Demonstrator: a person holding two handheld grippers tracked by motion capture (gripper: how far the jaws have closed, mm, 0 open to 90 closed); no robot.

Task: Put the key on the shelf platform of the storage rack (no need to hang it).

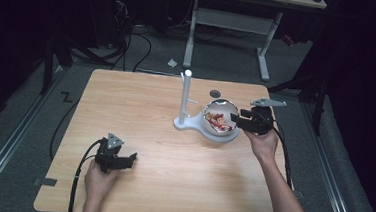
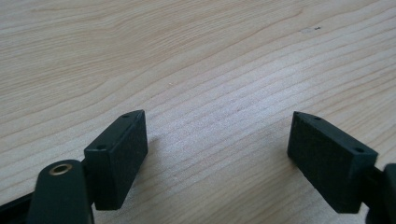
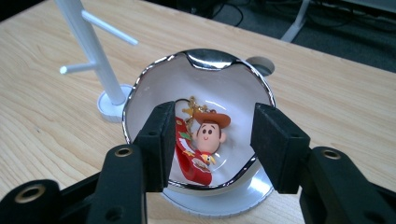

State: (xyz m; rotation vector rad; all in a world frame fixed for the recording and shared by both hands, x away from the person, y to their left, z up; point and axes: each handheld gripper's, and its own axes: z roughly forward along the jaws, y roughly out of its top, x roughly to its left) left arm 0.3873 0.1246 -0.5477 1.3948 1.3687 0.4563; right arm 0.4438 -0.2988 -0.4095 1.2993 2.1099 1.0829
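The light, stiff keychain (image 3: 201,144) lay inside the bowl (image 3: 154,81), best gripped by its red strap, while the right gripper (image 3: 212,144) hung apart and empty above it.

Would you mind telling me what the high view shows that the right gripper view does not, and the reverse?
The high view alone gives the left gripper resting low on the table, the person's forearms and the floor cables. The right gripper view alone makes out the cowboy figure keychain with its red strap lying inside the bowl. Both share the chrome-rimmed bowl, the white peg stand beside it, the wooden table, and the right gripper, jaws open at the bowl.
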